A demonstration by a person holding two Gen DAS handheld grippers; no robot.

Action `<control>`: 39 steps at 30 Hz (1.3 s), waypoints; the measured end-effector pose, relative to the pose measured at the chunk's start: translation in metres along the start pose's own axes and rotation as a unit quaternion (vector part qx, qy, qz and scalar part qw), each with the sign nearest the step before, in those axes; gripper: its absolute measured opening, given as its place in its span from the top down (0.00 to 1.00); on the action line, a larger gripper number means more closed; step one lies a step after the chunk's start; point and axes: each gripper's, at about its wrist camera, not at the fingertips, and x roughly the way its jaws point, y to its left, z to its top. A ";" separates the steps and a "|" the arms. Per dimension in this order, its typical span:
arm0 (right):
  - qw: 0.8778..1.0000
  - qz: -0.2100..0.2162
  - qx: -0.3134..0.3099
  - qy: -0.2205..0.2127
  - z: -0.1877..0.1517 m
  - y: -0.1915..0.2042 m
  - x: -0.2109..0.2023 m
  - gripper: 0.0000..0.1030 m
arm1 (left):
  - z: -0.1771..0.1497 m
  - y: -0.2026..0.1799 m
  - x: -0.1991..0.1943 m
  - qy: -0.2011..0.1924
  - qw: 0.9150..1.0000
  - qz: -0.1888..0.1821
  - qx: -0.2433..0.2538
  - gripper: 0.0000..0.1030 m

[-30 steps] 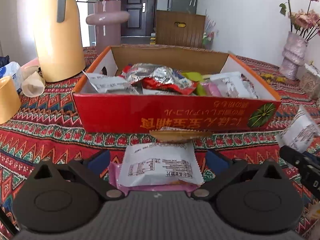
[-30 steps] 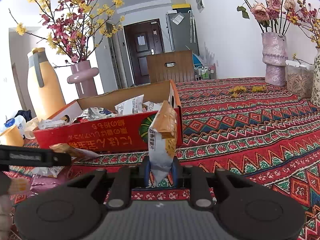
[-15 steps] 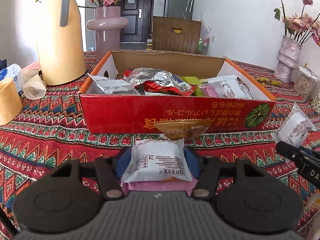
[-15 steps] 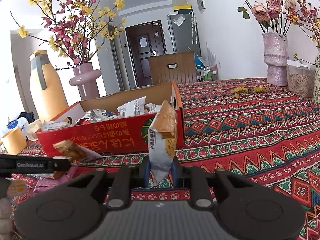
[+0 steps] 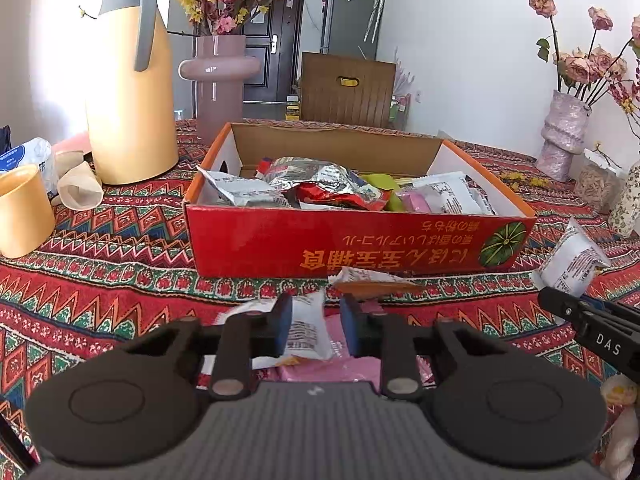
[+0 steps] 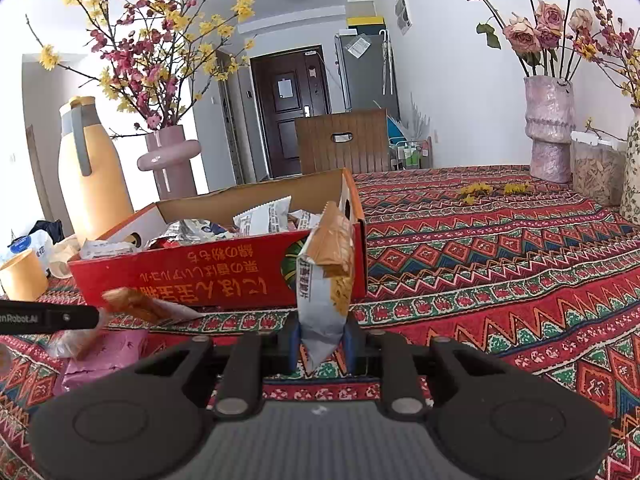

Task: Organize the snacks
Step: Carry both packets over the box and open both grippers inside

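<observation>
Left gripper [image 5: 314,326] jaws just closing on white snack packet [image 5: 306,330]; right gripper [image 6: 322,346] clamped on upright orange-white packet [image 6: 326,272]. Packets likely light, crinkly, slippery, crushable; best pinched at sealed edge.

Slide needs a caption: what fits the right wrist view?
Right gripper clamps an upright snack packet before the red snack box.

Low wrist views, sharing red box [image 5: 360,240]
</observation>
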 end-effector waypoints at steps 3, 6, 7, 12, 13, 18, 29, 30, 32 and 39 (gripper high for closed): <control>1.000 -0.003 -0.001 0.000 0.000 0.000 0.000 0.80 | -0.001 0.004 0.000 0.002 1.000 -0.002 -0.008 0.69; 1.000 -0.004 -0.002 0.000 0.000 0.001 0.000 0.80 | -0.004 0.010 -0.003 -0.001 1.000 0.002 -0.014 0.42; 1.000 -0.004 -0.002 0.000 -0.001 0.001 0.000 0.80 | -0.004 0.012 -0.004 -0.004 1.000 0.006 -0.016 0.36; 1.000 -0.004 -0.003 -0.001 -0.001 0.001 0.000 0.80 | -0.002 0.024 0.005 0.004 0.999 0.032 -0.036 0.04; 1.000 -0.004 -0.003 0.000 -0.001 0.002 0.000 0.80 | -0.001 0.026 0.010 0.009 0.999 0.035 -0.041 0.03; 1.000 -0.004 -0.003 0.000 -0.001 0.002 0.000 0.80 | 0.000 0.039 0.037 0.055 0.995 0.034 -0.079 0.16; 1.000 -0.004 -0.003 -0.002 -0.001 0.002 -0.001 0.80 | -0.007 0.045 0.024 0.037 0.995 -0.016 -0.089 0.55; 1.000 -0.004 -0.004 -0.002 -0.002 0.003 -0.001 0.80 | -0.007 0.044 0.023 0.035 0.995 -0.017 -0.088 0.55; 1.000 -0.004 -0.005 -0.002 -0.002 0.003 -0.001 0.80 | -0.007 0.044 0.018 0.025 0.996 -0.016 -0.084 0.55; 1.000 -0.003 -0.015 -0.008 -0.001 0.005 -0.004 0.80 | 0.001 0.034 -0.010 -0.029 0.999 -0.009 -0.044 0.55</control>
